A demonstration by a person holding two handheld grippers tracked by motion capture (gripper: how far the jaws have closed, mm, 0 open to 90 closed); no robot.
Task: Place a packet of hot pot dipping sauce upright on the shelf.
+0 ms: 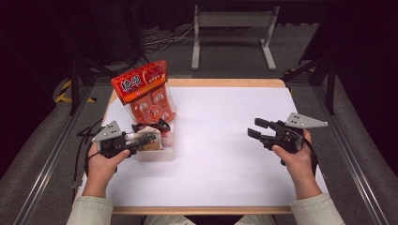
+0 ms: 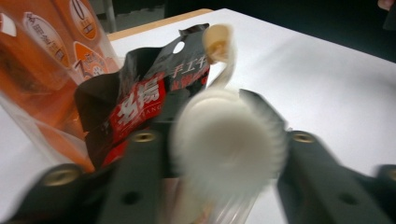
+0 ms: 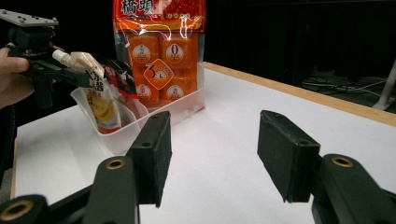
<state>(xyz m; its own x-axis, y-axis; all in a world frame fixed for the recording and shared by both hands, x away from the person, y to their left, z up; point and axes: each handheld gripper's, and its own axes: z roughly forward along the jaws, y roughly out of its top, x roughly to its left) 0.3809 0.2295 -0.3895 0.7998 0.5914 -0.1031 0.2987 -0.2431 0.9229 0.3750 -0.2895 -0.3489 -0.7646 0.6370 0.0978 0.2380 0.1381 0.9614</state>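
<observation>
**Left gripper at spout pouch over clear bin, right gripper idle**

Landmark: the clear plastic bin (image 1: 157, 152) sitting at the left side of the white table (image 1: 225, 159).

Nearest the person, the left hand (image 1: 101, 161) is holding the left gripper (image 1: 149, 138) right at the bin's near-left edge, jaws pointing across the bin. In the left gripper view a white screw cap (image 2: 229, 144) is sitting between the two black jaws, blurred. Gaps are showing on both sides of the cap, so the jaws are looking released around it rather than pressing; contact cannot be told for sure through the blur. The cap belongs to a spout pouch (image 3: 100, 105) with a yellow print, standing upright inside the bin at its near-left end.

Just behind the pouch, also in the bin, a black-and-red snack bag (image 2: 140, 105) is leaning. At the bin's far end a tall orange pack (image 1: 145, 93) is standing upright, rising well above the bin rim.

Well to the right of the bin, the right hand (image 1: 295, 157) is holding the right gripper (image 1: 257, 129) above bare table, jaws spread apart with nothing between them, pointing back toward the bin.
</observation>
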